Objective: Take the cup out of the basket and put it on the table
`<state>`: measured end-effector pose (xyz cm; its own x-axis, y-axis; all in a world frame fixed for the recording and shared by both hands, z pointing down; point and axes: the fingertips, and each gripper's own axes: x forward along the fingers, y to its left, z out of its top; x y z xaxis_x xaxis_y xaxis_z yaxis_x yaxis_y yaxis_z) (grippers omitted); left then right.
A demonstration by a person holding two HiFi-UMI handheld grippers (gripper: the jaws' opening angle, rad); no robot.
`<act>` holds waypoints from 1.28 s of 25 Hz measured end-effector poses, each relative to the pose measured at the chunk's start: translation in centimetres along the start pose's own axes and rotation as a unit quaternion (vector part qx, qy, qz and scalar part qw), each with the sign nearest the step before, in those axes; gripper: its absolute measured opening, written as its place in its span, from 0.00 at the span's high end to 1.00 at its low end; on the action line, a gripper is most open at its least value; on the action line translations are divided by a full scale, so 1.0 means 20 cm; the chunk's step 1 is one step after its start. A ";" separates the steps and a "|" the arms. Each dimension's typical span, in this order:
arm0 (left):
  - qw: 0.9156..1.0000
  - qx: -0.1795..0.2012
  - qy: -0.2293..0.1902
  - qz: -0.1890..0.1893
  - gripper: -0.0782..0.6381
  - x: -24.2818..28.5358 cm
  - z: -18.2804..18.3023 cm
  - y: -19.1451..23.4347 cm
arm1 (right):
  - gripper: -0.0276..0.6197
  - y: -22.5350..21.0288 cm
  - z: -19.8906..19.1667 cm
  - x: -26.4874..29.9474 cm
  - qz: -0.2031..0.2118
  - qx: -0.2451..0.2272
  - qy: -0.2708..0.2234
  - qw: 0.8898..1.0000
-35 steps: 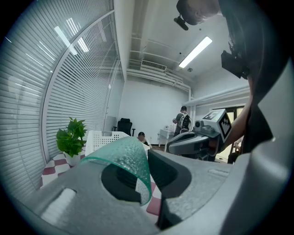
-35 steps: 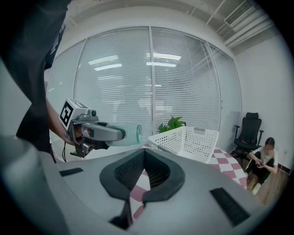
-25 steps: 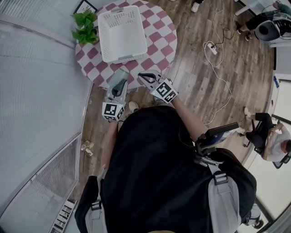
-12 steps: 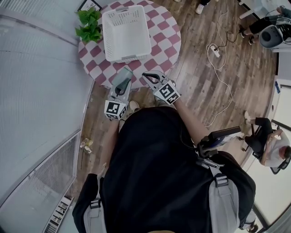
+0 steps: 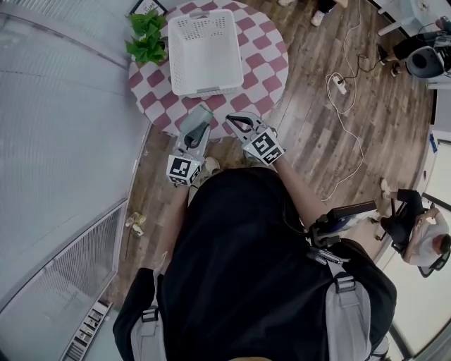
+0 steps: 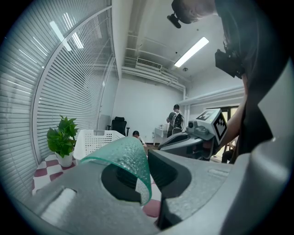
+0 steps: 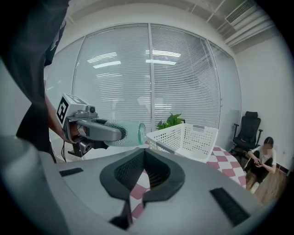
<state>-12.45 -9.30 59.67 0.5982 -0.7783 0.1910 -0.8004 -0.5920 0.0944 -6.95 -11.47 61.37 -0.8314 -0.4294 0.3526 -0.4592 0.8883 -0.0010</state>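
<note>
Only my right gripper view shows the cup lying on its side, clamped in my left gripper just short of the basket. From above, both hands hover level at the table's near edge. My right gripper is closed, empty.

A leafy green potted plant stands beside a black-framed picture near slatted window blinds, while a white power strip and its cable trail across the wood-plank floor; a seated person occupies the far right.
</note>
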 end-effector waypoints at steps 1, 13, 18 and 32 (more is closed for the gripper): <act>1.000 -0.001 0.000 0.000 0.82 0.00 0.00 0.00 | 0.94 0.01 0.00 0.00 0.001 -0.001 0.002 1.000; 1.000 -0.005 0.002 -0.004 0.82 -0.02 -0.02 0.01 | 0.94 0.02 -0.03 0.01 -0.004 -0.001 0.011 1.000; 1.000 -0.006 -0.002 -0.006 0.82 0.00 0.00 0.02 | 0.94 0.00 -0.02 0.02 -0.007 -0.004 0.011 1.000; 1.000 -0.004 0.000 -0.008 0.82 0.00 0.00 0.04 | 0.94 0.00 -0.02 0.04 -0.004 -0.009 0.011 1.000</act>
<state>-13.11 -9.84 59.76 0.6110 -0.7687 0.1891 -0.7909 -0.6027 0.1057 -7.50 -11.84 61.99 -0.8202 -0.4338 0.3730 -0.4604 0.8875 0.0197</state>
